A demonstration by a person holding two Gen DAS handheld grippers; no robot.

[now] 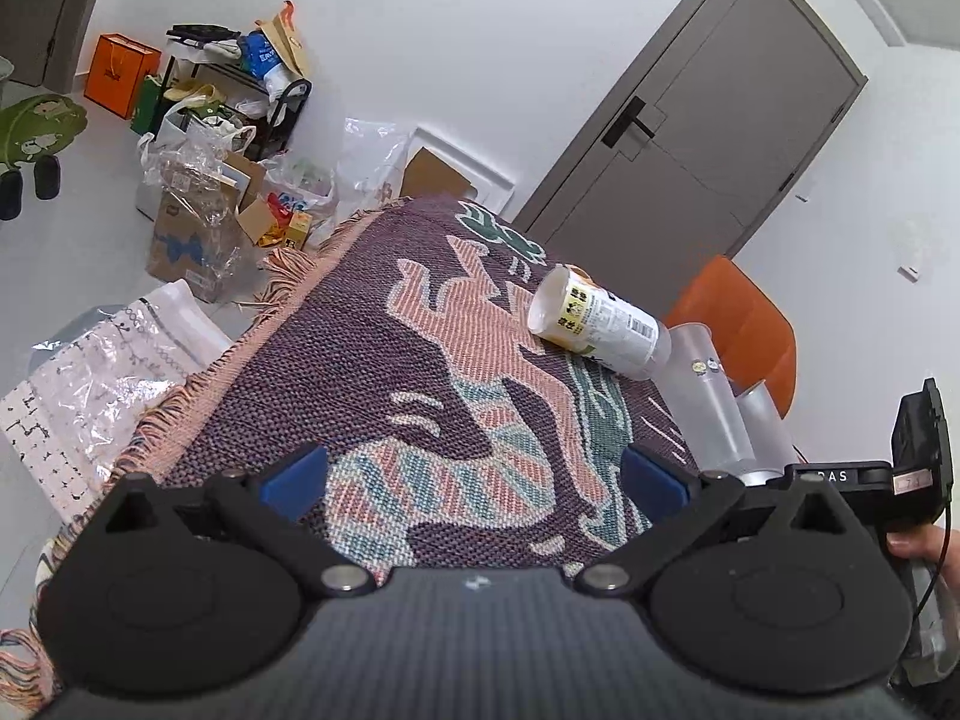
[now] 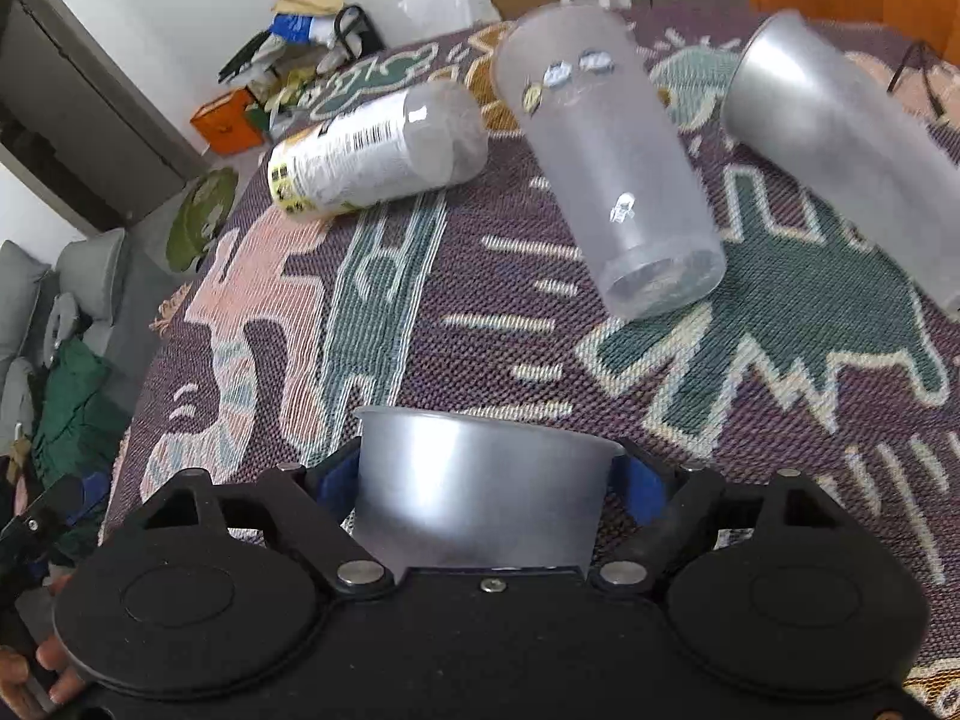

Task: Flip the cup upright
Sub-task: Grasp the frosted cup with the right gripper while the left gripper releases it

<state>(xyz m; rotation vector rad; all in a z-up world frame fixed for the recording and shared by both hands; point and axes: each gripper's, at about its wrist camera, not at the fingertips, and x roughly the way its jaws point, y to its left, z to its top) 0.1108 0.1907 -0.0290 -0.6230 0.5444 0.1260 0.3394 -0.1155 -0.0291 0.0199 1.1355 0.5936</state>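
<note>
Right tool (image 2: 489,480) at bottom centre of the right wrist view, blue pads closed against both sides of a frosted cup (image 2: 480,480); the cup's rim points away from the camera, and it is held above the patterned cloth (image 2: 420,300) on the counter. Beyond it, centre right of frame, a clear cup (image 2: 612,162) lies on its side with small stickers on the wall, base toward the camera. Upper right, another frosted cup (image 2: 840,150) on its side, mouth toward the top of frame. Upper left of centre, a labelled cup (image 2: 378,150) on its side, clear base toward the middle; a small gap separates it from the clear cup.

Left tool (image 1: 474,474) at bottom centre of the left wrist view, blue pads wide apart, nothing between them, over the cloth (image 1: 420,372). The labelled cup (image 1: 594,324) lies right of centre, open mouth facing left. Clear cup (image 1: 708,396) just beside it, lower right. Orange chair (image 1: 744,324) behind, right edge. Grey door (image 1: 690,120) upper right. Bags and boxes (image 1: 204,168) piled on the floor, upper left.
</note>
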